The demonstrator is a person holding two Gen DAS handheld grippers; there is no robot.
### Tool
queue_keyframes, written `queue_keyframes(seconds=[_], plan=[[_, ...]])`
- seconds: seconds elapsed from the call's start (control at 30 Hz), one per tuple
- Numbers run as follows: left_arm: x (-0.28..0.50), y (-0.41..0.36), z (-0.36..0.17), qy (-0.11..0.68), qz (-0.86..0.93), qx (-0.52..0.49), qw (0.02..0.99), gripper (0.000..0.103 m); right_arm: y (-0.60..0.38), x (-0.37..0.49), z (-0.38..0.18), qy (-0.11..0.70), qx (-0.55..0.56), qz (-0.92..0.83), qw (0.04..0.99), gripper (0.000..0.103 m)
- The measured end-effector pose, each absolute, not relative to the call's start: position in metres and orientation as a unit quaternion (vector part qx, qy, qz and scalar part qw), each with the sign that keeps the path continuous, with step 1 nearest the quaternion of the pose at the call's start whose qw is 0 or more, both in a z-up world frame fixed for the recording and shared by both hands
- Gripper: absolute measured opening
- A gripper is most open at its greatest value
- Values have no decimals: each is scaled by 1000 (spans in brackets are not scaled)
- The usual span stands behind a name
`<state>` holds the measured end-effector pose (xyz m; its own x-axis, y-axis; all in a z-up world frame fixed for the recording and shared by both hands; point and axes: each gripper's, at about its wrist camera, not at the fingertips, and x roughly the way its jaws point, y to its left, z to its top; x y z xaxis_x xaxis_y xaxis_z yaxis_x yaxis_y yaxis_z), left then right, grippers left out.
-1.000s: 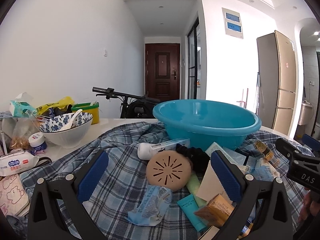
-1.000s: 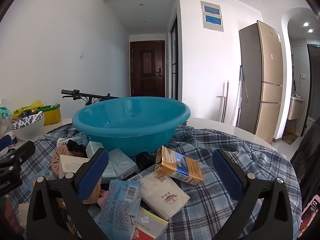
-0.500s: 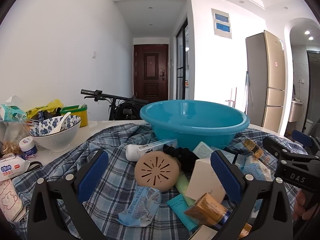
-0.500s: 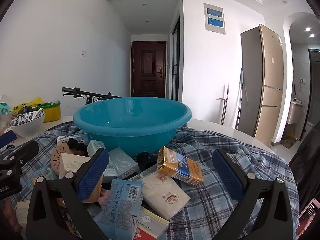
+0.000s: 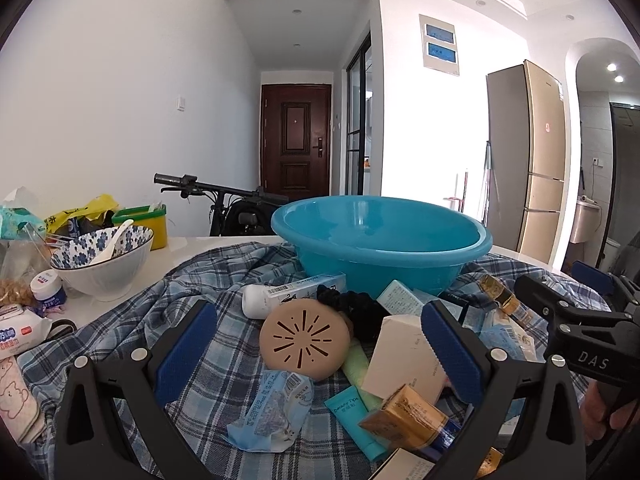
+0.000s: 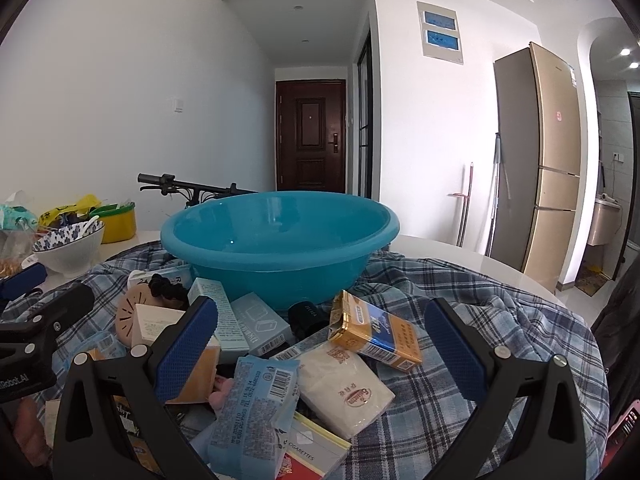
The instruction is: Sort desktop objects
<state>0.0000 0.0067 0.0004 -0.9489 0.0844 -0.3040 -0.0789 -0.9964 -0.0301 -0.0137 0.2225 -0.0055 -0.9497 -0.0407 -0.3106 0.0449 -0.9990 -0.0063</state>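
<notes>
A heap of small items lies on a plaid cloth before an empty blue basin. My left gripper is open, low over a round tan vented case, a black scrunchie, a cream box and a white tube. My right gripper is open above a yellow-blue cigarette pack, a white tissue packet and a light-blue sachet. Nothing is held by either one. The same basin fills the right wrist view.
A floral bowl with a spoon, a small white jar, wet wipes and a yellow-green tub stand at the left on the white table. A bicycle handlebar and a fridge lie beyond.
The left view has shifted slightly right and a little nearer the heap. The right gripper has barely moved. Both stay open and empty.
</notes>
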Motion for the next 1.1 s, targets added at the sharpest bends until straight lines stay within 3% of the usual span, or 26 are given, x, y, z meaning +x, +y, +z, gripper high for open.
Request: queue_keyframes(seconds=[0.27,0.6,0.77,1.1], plan=[[3,23,21,43,988,-148,26,103,208,-5,16,62,144,-988,8,103],[11,27,76,33,989,-143,22,103,230,-2,70,-8,156,-988,4,103],[17,24,105,22,992,-120,12,103,233,-17,80,16,190,-981,-17,103],[-13,20,110,-7,974,-226,23,103,223,-32,88,45,248,-968,-6,103]])
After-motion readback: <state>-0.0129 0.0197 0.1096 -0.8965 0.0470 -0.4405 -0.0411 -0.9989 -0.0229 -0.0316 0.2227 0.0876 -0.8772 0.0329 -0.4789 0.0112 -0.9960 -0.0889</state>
